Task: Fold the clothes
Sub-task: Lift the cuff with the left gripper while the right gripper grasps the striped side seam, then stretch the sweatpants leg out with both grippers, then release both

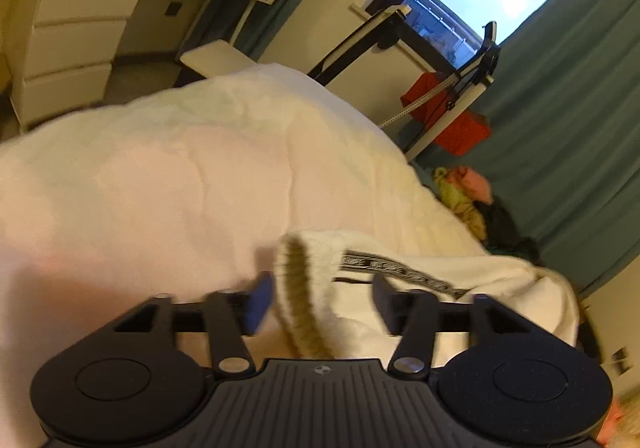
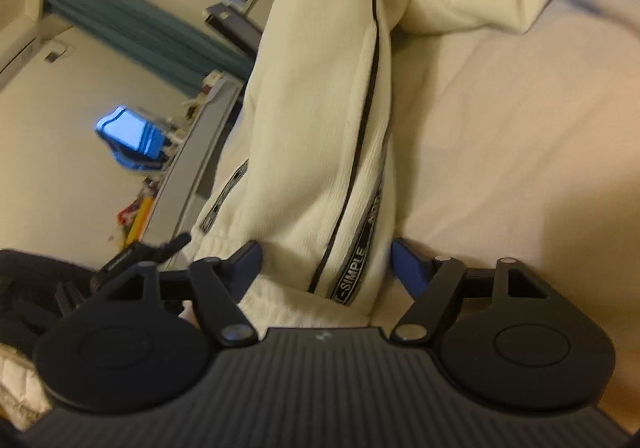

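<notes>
Cream ribbed cuff [image 1: 308,288] of the sweatpants lies on the white bed [image 1: 160,175], between the spread fingers of the left claw [image 1: 322,294], unpinched. Right wrist view: the right claw [image 2: 326,262] brackets the trouser leg [image 2: 320,127]; whether it pinches, I cannot tell.

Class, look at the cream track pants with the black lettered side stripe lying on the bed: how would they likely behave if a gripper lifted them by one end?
The cream track pants already bunch and crease on the bed, so they would probably sag and drape. The ribbed cuff looks thick, likely giving grip. They seem light, unlikely to slide far.
</notes>
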Motion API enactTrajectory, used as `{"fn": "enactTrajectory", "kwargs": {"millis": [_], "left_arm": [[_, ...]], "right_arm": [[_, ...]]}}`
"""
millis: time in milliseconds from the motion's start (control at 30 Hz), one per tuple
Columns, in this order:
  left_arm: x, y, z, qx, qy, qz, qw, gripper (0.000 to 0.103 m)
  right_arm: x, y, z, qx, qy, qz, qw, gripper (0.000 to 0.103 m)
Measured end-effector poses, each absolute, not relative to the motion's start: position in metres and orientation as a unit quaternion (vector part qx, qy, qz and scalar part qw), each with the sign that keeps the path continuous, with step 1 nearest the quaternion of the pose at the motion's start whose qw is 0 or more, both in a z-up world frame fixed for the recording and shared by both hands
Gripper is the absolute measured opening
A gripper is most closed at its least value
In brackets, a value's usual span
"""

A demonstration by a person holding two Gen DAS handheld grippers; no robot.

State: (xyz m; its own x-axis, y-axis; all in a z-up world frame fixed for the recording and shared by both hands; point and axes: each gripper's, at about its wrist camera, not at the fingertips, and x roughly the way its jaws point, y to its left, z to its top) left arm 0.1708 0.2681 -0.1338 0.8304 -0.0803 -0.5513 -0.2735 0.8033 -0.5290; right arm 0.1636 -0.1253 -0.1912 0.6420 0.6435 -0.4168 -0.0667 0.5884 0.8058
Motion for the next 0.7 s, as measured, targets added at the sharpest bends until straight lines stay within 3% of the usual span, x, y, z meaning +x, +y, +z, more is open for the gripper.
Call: {"fn": "enactTrajectory", "kwargs": {"millis": [100, 200, 300, 533, 700], "left_arm": [[0.173, 0.266, -0.135, -0.281, 0.285, 0.065, 0.914, 0.073], [0.177, 0.267, -0.135, -0.273, 0.278, 0.06, 0.919, 0.073], [0.182, 0.265, -0.137, -0.269, 0.271, 0.045, 0.923, 0.069], [0.203, 0.264, -0.128, -0.274, 0.268, 0.063, 0.921, 0.024], [0.224, 0.285, -0.093, -0.296, 0.255, 0.083, 0.917, 0.02]], "right_arm": [[0.161, -0.126, -0.189, 0.406, 0.37, 0.222, 0.806, 0.029], [0.155, -0.13, -0.18, 0.411, 0.36, 0.224, 0.807, 0.02], [0.144, -0.135, -0.167, 0.425, 0.331, 0.232, 0.81, 0.017], [0.132, -0.122, -0.164, 0.389, 0.325, 0.215, 0.835, 0.017], [0.113, -0.079, -0.139, 0.394, 0.272, 0.215, 0.851, 0.016]]}}
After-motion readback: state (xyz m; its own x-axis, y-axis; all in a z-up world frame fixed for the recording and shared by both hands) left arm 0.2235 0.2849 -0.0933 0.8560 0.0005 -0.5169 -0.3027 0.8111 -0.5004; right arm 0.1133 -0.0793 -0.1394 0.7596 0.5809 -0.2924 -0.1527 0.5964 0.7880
